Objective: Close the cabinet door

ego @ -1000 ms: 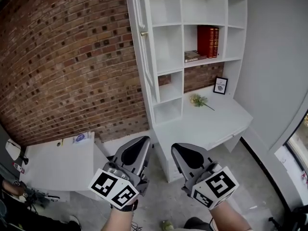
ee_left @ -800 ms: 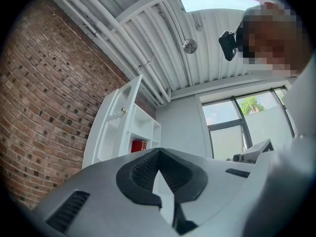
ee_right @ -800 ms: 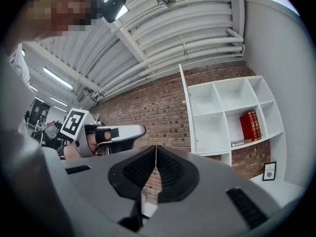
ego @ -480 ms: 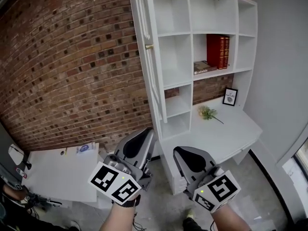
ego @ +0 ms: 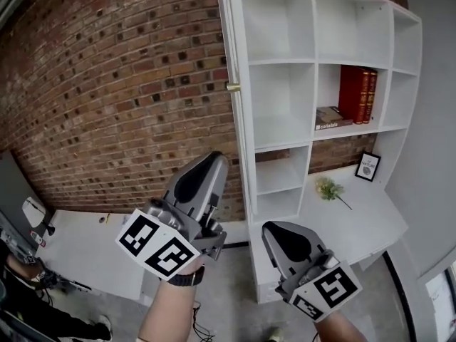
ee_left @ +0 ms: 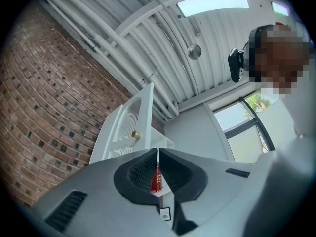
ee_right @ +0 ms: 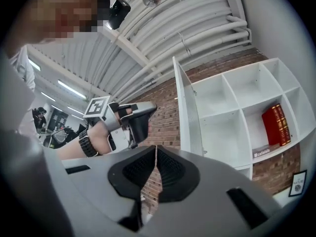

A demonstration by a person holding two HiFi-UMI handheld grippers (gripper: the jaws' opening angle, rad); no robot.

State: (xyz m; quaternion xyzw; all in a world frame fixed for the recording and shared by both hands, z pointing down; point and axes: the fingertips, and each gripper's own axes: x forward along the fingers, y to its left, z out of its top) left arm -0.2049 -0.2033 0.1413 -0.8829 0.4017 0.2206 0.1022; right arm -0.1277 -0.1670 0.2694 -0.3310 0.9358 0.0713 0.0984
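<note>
Cabinet door edge-on, ajar; left tool and right tool below it, jaws together, empty.

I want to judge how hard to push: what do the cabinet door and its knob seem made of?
Cabinet door: looks like white-painted wood or board, matte, with ribbed slats on its face. Knob: small, gold-coloured, with a sheen, probably brass-look metal.

cabinet top cut off, framed print too small to read
</note>
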